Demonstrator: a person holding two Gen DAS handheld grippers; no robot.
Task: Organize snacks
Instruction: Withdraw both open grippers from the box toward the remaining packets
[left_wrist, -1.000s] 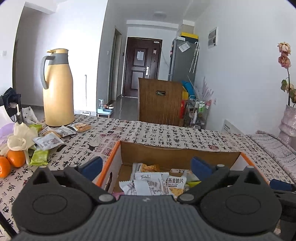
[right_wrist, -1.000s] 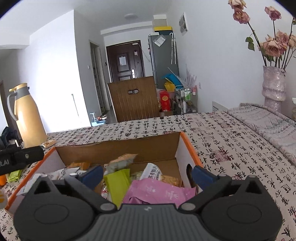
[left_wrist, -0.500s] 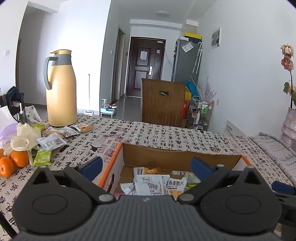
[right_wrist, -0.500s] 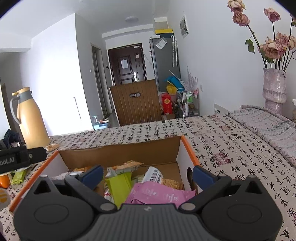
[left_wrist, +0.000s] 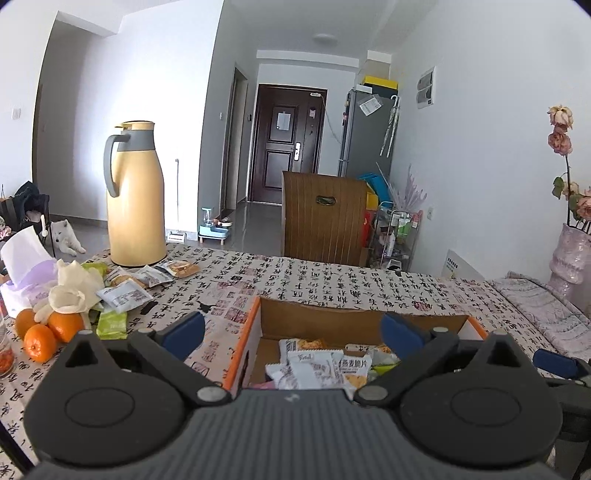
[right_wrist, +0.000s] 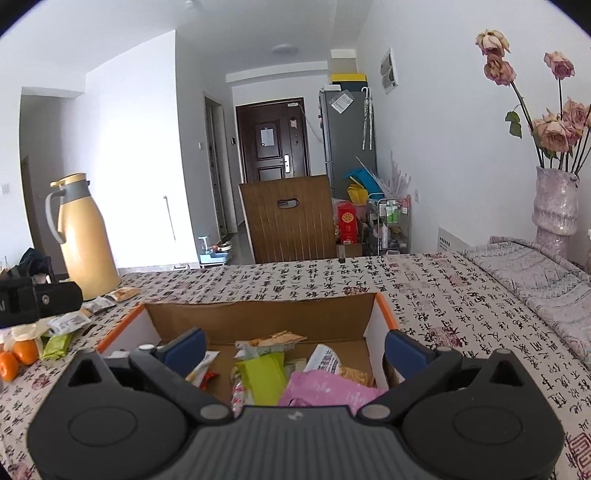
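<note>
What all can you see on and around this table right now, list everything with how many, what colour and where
open cardboard box: one, brown with orange edges, table centre, before both grippers
snack packets in the box: several, pink, green, white, orange
loose snack packets: several, white and green, table's left part by the flask
tall vacuum flask: one, yellow with grey handle, far left of table
oranges: three visible, orange, left edge
patterned tablecloth: one, white with black characters
stone-look vase: one, pinkish, far right, holding dried pink roses
wooden chair back: one, brown, beyond the table
small dog: one, white, on the floor at left
left gripper: open, empty, blue pads
right gripper: open, empty, above the box
</note>
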